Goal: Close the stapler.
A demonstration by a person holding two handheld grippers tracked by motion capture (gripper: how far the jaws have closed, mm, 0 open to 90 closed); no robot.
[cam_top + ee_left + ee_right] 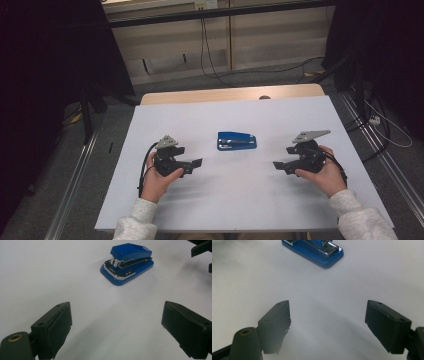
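Observation:
A blue stapler with chrome trim lies flat near the middle of the white table. My left gripper rests to its lower left, jaws wide apart and empty, pointing right. In the left gripper view the stapler sits ahead, beyond the open gripper. My right gripper is held to the stapler's lower right, pointing left, open and empty. In the right gripper view the stapler lies at the top edge, partly cut off, beyond the open gripper.
The white table ends in a wooden strip at the far side. Dark cables trail over the grey floor beyond it. Metal rails run along both sides of the table. The other gripper's dark tips show at the left gripper view's top right.

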